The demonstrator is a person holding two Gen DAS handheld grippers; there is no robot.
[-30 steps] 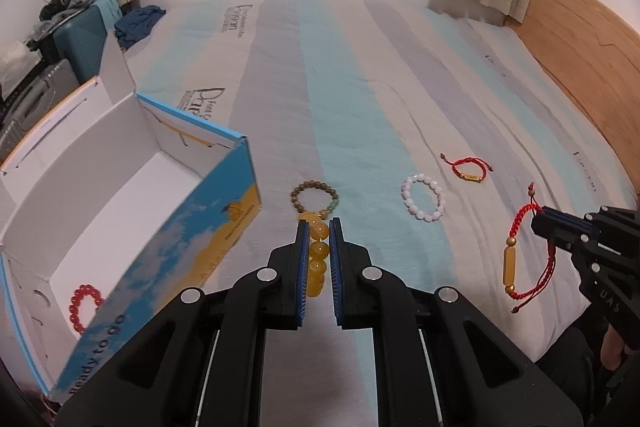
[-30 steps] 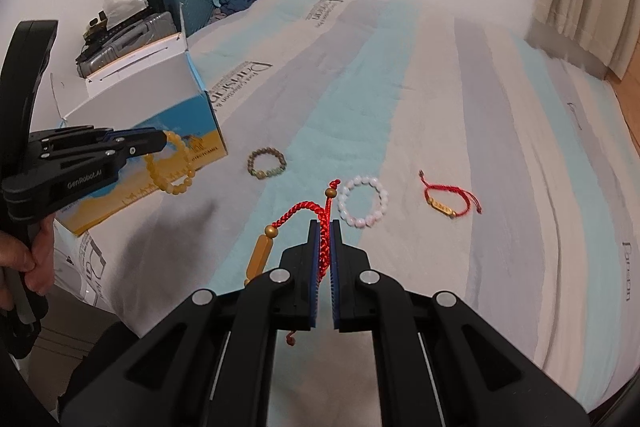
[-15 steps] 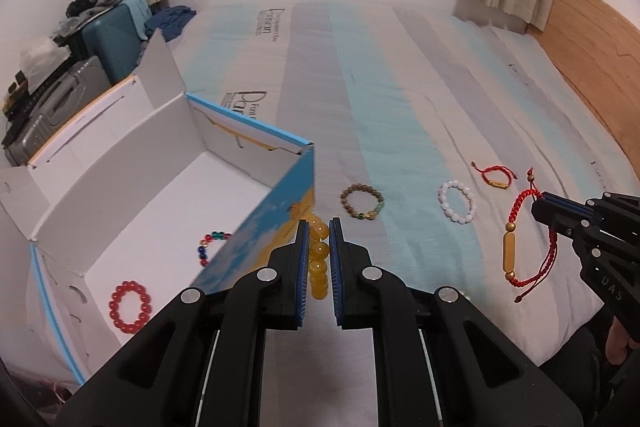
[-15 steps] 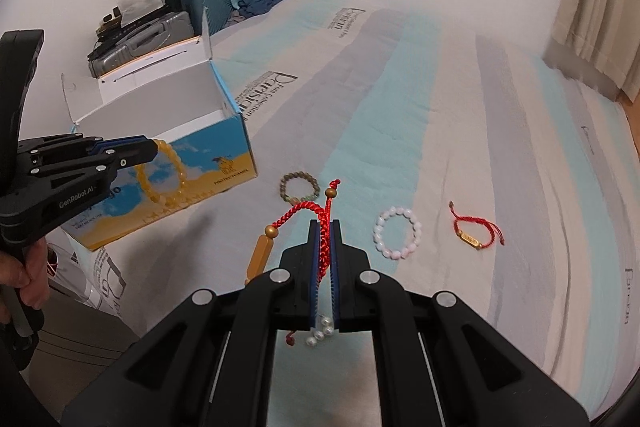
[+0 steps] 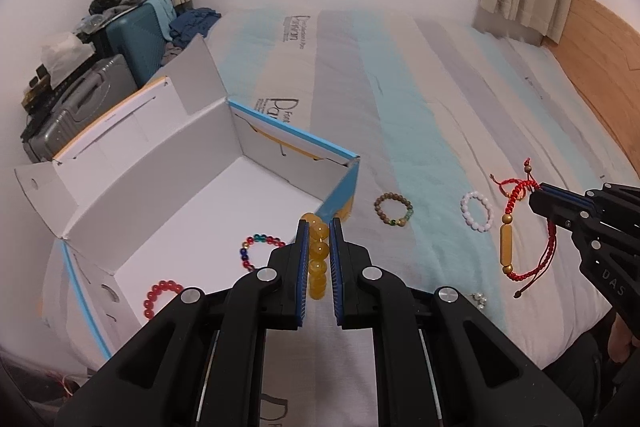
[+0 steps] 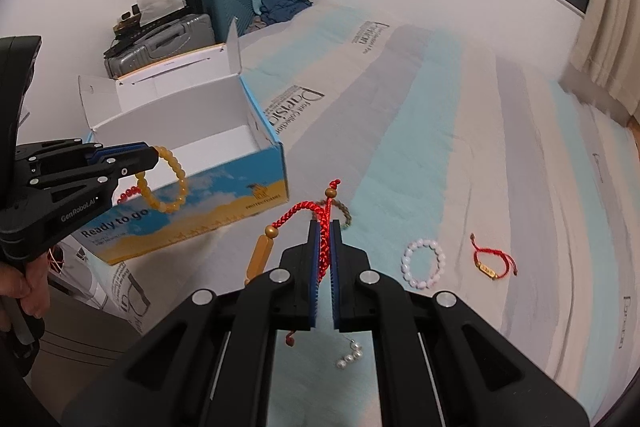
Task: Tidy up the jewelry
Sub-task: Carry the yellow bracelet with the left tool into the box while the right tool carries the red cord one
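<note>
My left gripper (image 5: pixel 318 227) is shut on a yellow bead bracelet (image 5: pixel 318 259) and holds it in the air over the near right corner of the open white box (image 5: pixel 200 163); the bracelet also hangs in the right wrist view (image 6: pixel 168 183). A red bead bracelet (image 5: pixel 160 297) and a multicoloured bead bracelet (image 5: pixel 256 247) lie in the box. My right gripper (image 6: pixel 325 227) is shut on a red cord bracelet (image 6: pixel 304 209) with a gold tube bead, held above the bed. A brown bead bracelet (image 5: pixel 393 209), a white bead bracelet (image 5: pixel 476 211) and a small red cord bracelet (image 6: pixel 492 263) lie on the bed.
The bed has a striped blue, grey and white cover (image 5: pixel 400 87). A small pearl piece (image 6: pixel 350 353) lies near the bed's front edge. Suitcases (image 5: pixel 80 99) with clutter and a lamp stand at the left wall. A wooden headboard (image 5: pixel 600 47) is at the right.
My left gripper has carried the yellow bracelet left and up, over the box. My right gripper has moved left toward the box with the red cord bracelet.
</note>
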